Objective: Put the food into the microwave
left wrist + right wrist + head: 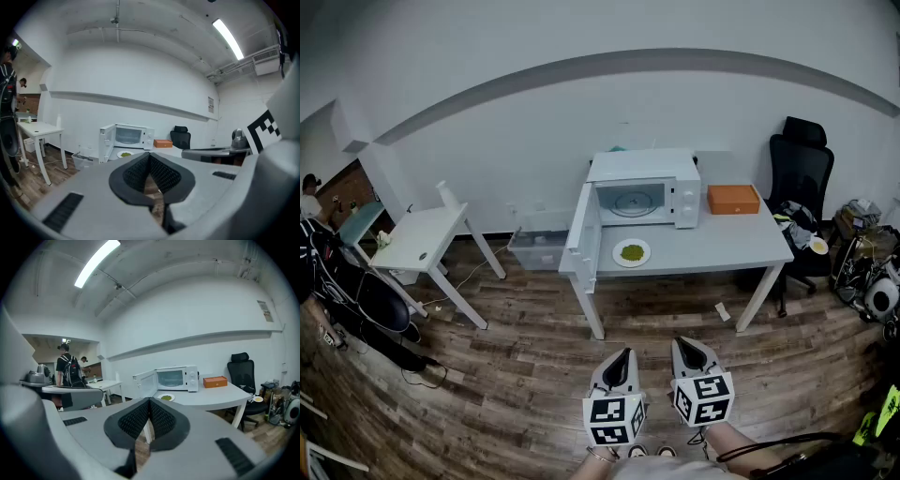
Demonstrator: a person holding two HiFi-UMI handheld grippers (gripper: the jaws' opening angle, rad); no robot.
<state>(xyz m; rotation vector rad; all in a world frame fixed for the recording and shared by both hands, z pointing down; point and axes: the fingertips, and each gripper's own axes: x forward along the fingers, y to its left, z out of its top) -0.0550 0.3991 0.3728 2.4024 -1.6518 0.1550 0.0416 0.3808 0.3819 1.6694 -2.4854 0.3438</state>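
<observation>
Well, left gripper [622, 357] and right gripper [691, 348] are idling closed, empty; a shallow pinch risks tipping the plate [631, 252] before the microwave [642, 192]

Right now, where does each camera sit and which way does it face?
Head view: on the person's head, facing down at floor, table, open microwave; left claw, right claw at bottom.
Left gripper view: on left claw, facing microwave; own shut jaws show.
Right gripper view: on right claw, facing microwave; own shut jaws show.
All share microwave, plate.
</observation>
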